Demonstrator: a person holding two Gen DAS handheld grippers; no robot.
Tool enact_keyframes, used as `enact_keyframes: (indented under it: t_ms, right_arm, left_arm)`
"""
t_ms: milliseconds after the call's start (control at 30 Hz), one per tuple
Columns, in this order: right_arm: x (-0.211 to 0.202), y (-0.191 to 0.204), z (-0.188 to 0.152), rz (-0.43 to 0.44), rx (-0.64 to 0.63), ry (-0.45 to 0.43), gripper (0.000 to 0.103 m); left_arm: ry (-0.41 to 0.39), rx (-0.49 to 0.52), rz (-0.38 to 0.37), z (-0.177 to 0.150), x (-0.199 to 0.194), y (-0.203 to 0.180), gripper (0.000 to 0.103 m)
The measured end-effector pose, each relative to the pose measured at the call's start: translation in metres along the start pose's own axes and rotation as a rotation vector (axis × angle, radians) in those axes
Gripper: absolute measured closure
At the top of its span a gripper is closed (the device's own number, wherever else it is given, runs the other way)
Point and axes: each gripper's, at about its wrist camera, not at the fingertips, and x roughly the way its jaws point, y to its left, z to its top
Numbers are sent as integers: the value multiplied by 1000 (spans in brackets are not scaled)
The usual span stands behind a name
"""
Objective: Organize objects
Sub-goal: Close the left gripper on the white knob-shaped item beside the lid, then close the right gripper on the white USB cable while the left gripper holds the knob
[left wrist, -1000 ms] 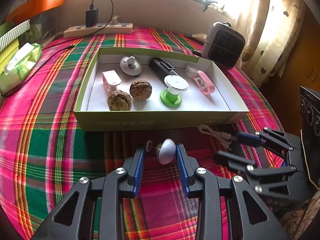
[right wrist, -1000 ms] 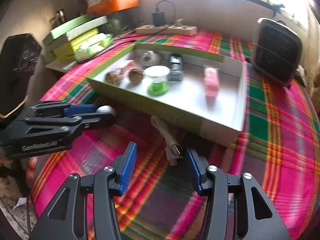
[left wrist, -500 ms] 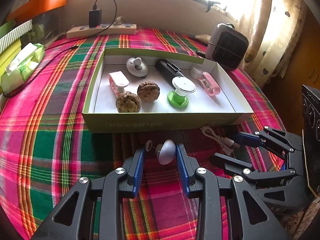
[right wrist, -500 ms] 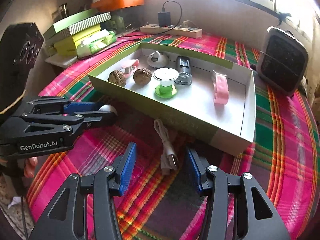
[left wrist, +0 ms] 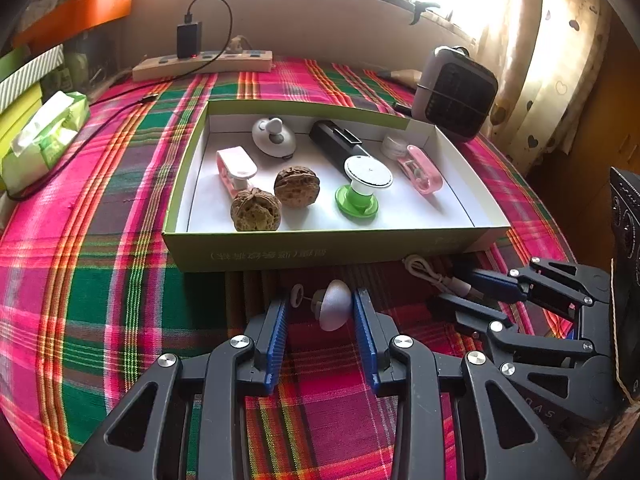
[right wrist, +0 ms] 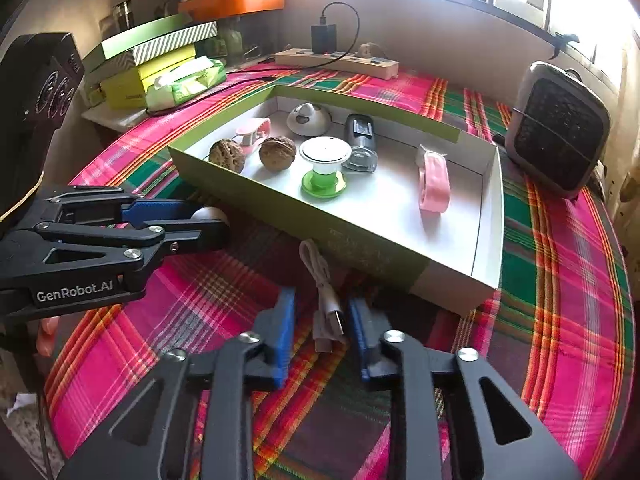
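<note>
My left gripper (left wrist: 320,304) is shut on a small white mushroom-shaped knob (left wrist: 334,304), held just above the plaid cloth in front of the green box (left wrist: 320,252). From the right wrist view that left gripper (right wrist: 208,224) shows side-on, with the knob (right wrist: 208,214) at its tips. My right gripper (right wrist: 320,298) points down at a white USB cable (right wrist: 326,304) lying in front of the box (right wrist: 360,248). Its jaws are closing with the plug end between them, and a gap still shows at the left pad. The right gripper (left wrist: 452,286) also appears low right in the left wrist view.
The box holds two walnuts (left wrist: 296,186), pink clips (left wrist: 420,164), a green-and-white spool (left wrist: 360,192), a black device (left wrist: 336,140) and a white round piece (left wrist: 274,136). A small heater (left wrist: 456,92), a power strip (left wrist: 200,64) and a tissue pack (left wrist: 44,136) stand around it.
The right gripper's jaws have narrowed around the cable's plug end. The left gripper and its knob have stayed put.
</note>
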Motion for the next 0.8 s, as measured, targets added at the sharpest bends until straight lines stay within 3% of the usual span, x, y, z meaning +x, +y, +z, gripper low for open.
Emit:
enact_keyframes:
  t_ms: [100, 800]
  right_arm:
    - [0, 3, 0, 3, -12, -1, 86]
    - [-3, 2, -2, 13, 1, -7, 87]
  left_arm:
    - [-3, -1, 2, -1, 0, 1, 73]
    - [-8, 6, 10, -1, -3, 0, 74]
